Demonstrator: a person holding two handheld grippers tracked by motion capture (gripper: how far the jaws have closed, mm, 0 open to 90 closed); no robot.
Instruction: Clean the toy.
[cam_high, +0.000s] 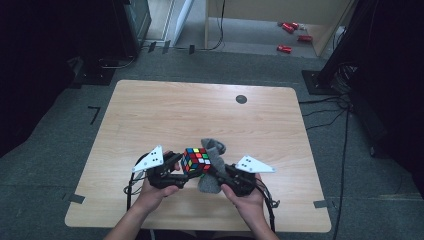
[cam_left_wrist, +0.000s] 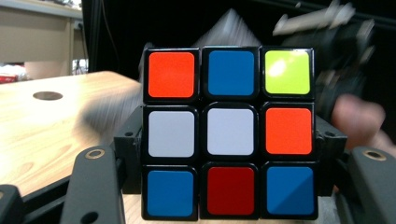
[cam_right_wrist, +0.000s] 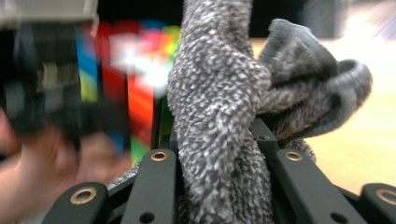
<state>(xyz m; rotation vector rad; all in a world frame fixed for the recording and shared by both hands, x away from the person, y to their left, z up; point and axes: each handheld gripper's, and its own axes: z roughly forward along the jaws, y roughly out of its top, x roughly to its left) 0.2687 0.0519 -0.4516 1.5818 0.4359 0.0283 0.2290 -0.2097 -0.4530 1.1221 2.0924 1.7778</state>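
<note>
Forearms come in from the near edge of the wooden table (cam_high: 150, 110), and both hands meet at a Rubik's cube (cam_high: 196, 161) held above the near middle of the tabletop. The left hand (cam_high: 157, 192) wraps the left gripper (cam_high: 176, 167) from below, left of the cube, with its jaws angled toward the cube. In the left gripper view the two black jaws clamp the cube (cam_left_wrist: 230, 132) from either side, so this gripper grips the cube. The right hand (cam_high: 247, 197) carries the right gripper (cam_high: 217, 170) on the cube's other side, its jaws pointing toward the cube. Those jaws are pinched on a grey fuzzy cloth (cam_high: 212, 165); in the right gripper view the cloth (cam_right_wrist: 219, 116) rises bunched between them.

The cloth lies against the cube's right face, one fold standing above the cube and another hanging below it. Beyond the cube, toward the table's far edge, sits a dark round disc (cam_high: 241, 99). Farther still, on the floor past the table, lie several red objects (cam_high: 292, 35).

The cube sits square in the left gripper's jaws, one face toward that gripper's camera: orange, blue, yellow-green across the top row, white, white, orange in the middle, blue, red, blue below. The bunched cloth runs roughly upright beside the cube.
</note>
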